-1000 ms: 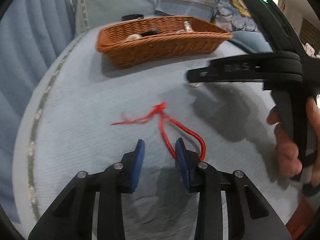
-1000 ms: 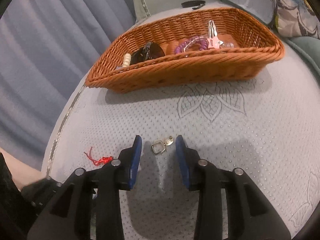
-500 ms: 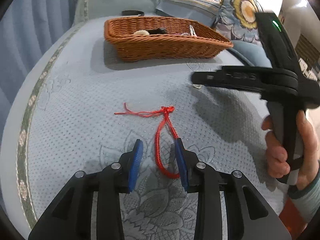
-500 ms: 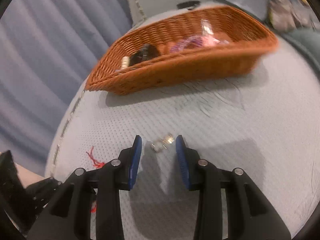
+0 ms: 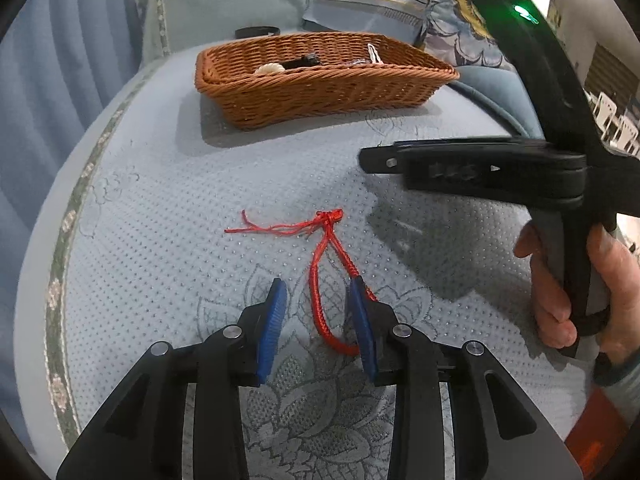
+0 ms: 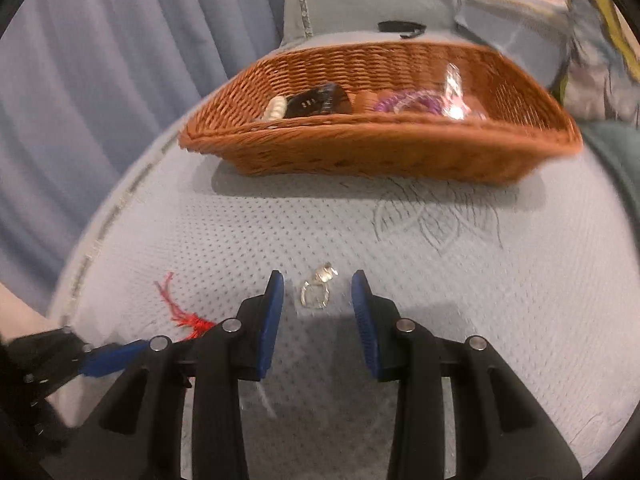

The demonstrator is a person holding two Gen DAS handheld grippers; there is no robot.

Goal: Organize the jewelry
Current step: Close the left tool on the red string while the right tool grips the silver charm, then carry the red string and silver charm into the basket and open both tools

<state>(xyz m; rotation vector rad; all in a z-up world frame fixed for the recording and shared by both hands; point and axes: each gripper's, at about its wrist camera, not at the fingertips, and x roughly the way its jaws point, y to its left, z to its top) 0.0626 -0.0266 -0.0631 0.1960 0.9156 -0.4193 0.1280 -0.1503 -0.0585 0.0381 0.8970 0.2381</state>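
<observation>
A red braided cord point(image 5: 320, 276) lies on the pale blue bedspread point(image 5: 168, 208); its loop end rests between the blue pads of my left gripper point(image 5: 318, 292), which stands open around it without pressing. In the right wrist view a small silver ring point(image 6: 316, 292) lies on the cloth between the pads of my right gripper point(image 6: 318, 286), open as well. The cord's frayed red end point(image 6: 182, 312) shows at the lower left there, beside the left gripper's blue pad. A wicker basket point(image 6: 400, 152) farther back holds purple beads, a white piece, a dark piece and a shiny clip.
The right gripper's black body point(image 5: 500, 168) and the hand holding it point(image 5: 560, 288) fill the right side of the left wrist view. Blue curtains point(image 6: 100, 80) hang on the left. Cushions point(image 5: 452, 12) and a black band point(image 6: 400, 28) lie behind the basket.
The left gripper has shifted so that the cord's loop now lies between its pads rather than behind the right pad. The right gripper's view has rolled slightly, with the ring still between its pads.
</observation>
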